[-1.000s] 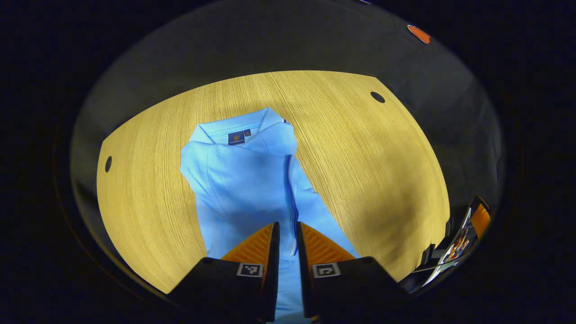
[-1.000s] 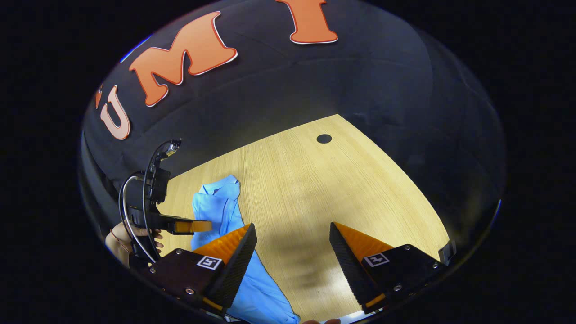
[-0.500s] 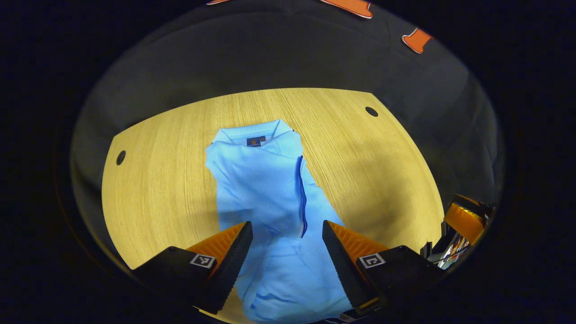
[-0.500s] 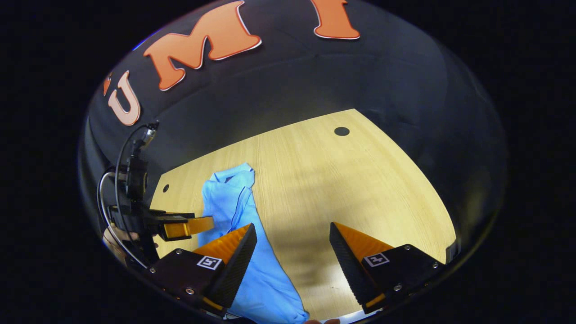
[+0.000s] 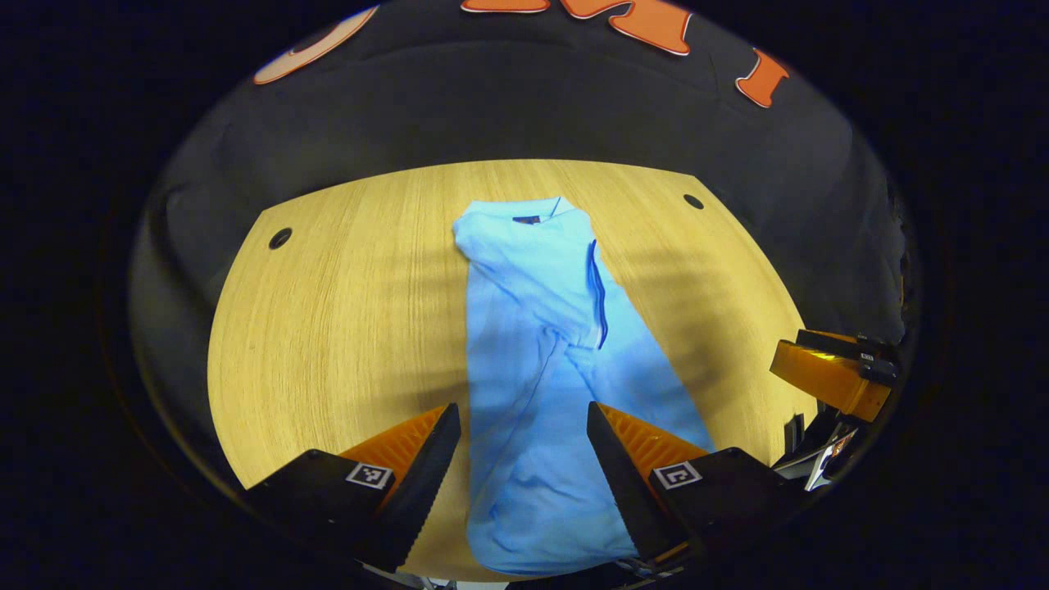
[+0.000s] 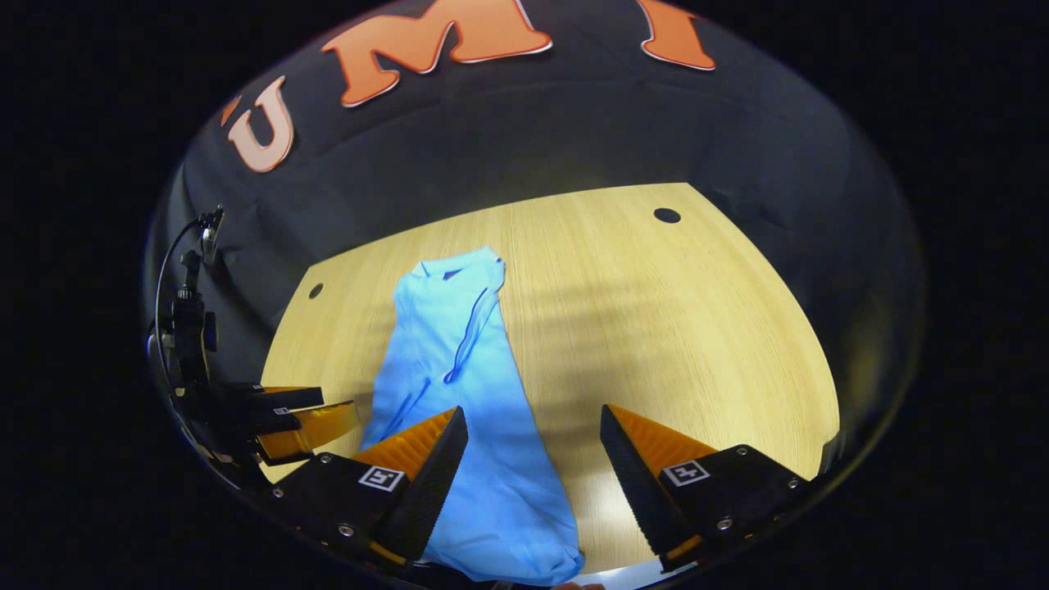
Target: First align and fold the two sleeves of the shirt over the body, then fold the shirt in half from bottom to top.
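Note:
A light blue shirt [image 5: 541, 344] lies lengthwise on the wooden table [image 5: 328, 328], collar at the far end, both sleeves folded over the body into a long narrow strip. A dark blue trimmed sleeve edge [image 5: 597, 295] runs down its upper right. My left gripper [image 5: 523, 414] hangs open above the shirt's lower part with nothing between its fingers. In the right gripper view the shirt [image 6: 467, 393] runs along the left, and my right gripper [image 6: 533, 418] stands open above its right edge and the bare wood. The left gripper [image 6: 303, 414] hovers at the far left.
The table [image 6: 672, 328] has round cable holes at its far corners [image 5: 280, 238] [image 5: 693, 201] [image 6: 666, 215]. The booth's black cloth wall rises behind it. The right gripper [image 5: 828, 377] shows at the right edge of the left gripper view. A cabled camera mount [image 6: 190, 319] rises over the left gripper.
My left gripper has opened, let go of the sleeve and drawn back and up. The sleeve now lies across the shirt's body. The right gripper stayed open and lifted back a little.

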The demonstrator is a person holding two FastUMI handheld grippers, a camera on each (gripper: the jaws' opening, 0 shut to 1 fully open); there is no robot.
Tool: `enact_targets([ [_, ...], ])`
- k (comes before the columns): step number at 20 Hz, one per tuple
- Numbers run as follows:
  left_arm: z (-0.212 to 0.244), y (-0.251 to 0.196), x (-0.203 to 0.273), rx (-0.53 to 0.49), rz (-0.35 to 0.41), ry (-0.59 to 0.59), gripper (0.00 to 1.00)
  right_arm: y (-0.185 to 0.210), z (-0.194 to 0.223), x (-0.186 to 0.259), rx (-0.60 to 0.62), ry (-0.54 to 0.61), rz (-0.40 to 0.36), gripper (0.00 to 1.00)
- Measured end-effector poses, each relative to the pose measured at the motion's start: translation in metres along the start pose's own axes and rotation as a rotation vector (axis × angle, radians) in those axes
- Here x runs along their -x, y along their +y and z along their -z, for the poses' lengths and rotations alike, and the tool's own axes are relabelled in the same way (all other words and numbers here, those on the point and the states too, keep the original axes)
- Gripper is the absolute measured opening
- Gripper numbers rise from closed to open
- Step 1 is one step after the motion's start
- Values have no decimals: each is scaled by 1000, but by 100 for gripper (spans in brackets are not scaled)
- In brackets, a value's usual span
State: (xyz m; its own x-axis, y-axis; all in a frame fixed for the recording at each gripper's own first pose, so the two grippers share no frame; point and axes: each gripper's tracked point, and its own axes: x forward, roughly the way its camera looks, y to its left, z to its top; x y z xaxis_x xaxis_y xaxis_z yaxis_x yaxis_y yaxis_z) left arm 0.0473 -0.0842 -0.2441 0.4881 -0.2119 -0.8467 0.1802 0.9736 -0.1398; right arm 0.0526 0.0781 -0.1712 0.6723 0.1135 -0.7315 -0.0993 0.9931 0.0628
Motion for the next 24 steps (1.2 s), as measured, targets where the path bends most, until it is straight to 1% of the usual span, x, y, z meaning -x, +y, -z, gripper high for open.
enact_targets([
  [1, 12, 5, 3, 14, -10, 6, 100, 3, 8, 0, 13, 16, 2, 99],
  [5, 68, 13, 10, 78, -8, 59, 100, 5, 52, 0, 60, 92, 22, 99],
  [7, 92, 23, 13, 98, -24, 81, 100, 4, 77, 2, 65, 141, 31, 99],
  [9, 115, 28, 19, 124, -24, 110, 100, 0, 103, 8, 63, 185, 40, 99],
  [11, 136, 31, 27, 131, -34, 126, 100, -4, 128, 14, 75, 229, 54, 99],
  [13, 151, 35, 33, 123, -52, 139, 100, -8, 154, 17, 81, 277, 66, 99],
  [15, 168, 33, 37, 123, -53, 162, 99, -12, 175, 21, 81, 326, 78, 99],
  [17, 183, 29, 39, 144, -48, 179, 100, -16, 194, 26, 79, 359, 94, 99],
  [21, 210, 24, 36, 165, -53, 231, 100, -21, 223, 29, 69, 417, 117, 99],
  [24, 226, 24, 35, 166, -64, 260, 100, -25, 235, 28, 82, 443, 128, 99],
])
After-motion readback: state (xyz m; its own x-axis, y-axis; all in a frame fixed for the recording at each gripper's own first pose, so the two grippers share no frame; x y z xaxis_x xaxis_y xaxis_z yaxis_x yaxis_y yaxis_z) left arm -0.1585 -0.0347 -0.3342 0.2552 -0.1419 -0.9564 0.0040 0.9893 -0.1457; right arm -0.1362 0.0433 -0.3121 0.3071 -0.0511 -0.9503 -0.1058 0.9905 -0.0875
